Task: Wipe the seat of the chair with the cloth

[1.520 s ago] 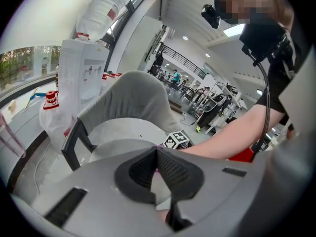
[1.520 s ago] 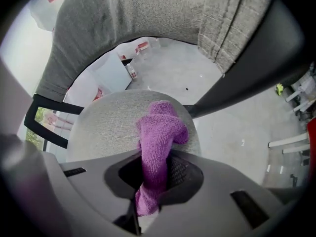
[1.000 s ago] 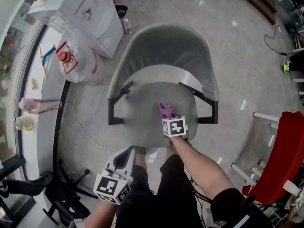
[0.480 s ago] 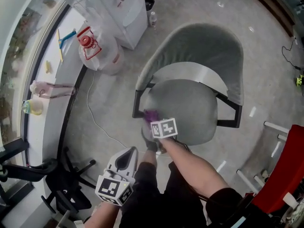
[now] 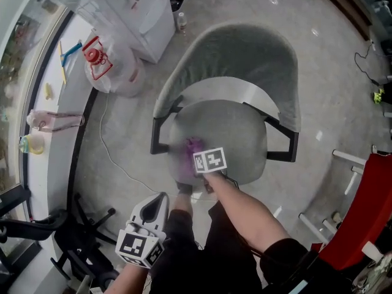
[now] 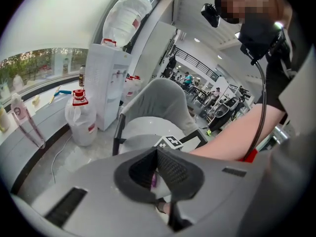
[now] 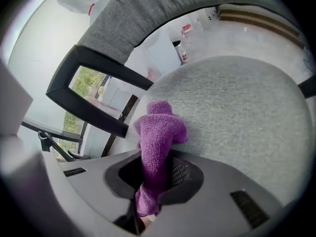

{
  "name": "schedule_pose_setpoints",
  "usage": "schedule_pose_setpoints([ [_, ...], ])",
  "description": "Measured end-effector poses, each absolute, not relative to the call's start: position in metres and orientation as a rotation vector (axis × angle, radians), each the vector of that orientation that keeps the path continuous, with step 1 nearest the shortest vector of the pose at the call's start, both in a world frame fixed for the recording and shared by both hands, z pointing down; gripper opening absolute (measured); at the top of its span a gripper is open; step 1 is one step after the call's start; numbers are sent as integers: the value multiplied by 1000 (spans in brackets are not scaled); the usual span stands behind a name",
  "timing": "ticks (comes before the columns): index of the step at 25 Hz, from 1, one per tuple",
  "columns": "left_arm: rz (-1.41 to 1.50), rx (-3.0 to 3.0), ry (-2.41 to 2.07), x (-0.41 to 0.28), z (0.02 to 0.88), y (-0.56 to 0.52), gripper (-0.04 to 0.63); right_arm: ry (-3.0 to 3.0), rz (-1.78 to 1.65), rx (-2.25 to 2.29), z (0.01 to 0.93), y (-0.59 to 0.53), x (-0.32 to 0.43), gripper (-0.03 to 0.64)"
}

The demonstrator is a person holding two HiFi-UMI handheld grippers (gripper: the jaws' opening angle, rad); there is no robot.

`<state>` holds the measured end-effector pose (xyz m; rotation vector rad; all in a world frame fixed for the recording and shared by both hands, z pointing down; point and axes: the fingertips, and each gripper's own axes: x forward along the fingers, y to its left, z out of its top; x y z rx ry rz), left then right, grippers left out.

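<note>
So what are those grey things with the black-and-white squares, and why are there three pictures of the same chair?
Those are grabbing tools; a person holds one in each hand, and the checkered cubes are part of them. One picture comes from a camera on the person's head, looking down. The other two come from cameras riding on each tool. The right tool is shut on a purple cloth, which rests on the grey chair seat near its front edge. The left tool is held low by the person's legs, jaws together, nothing in them. On the floor beyond the chair stand a white water dispenser and a big water jug.
</note>
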<state>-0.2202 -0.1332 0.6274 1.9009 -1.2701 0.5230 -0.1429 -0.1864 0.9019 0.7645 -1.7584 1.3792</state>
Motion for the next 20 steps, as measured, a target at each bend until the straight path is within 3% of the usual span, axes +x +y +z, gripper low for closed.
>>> schedule_pose_setpoints([
  [20, 549, 2031, -1133, -91, 624, -167, 6, -1590, 1322, 979, 903, -178, 81, 67],
])
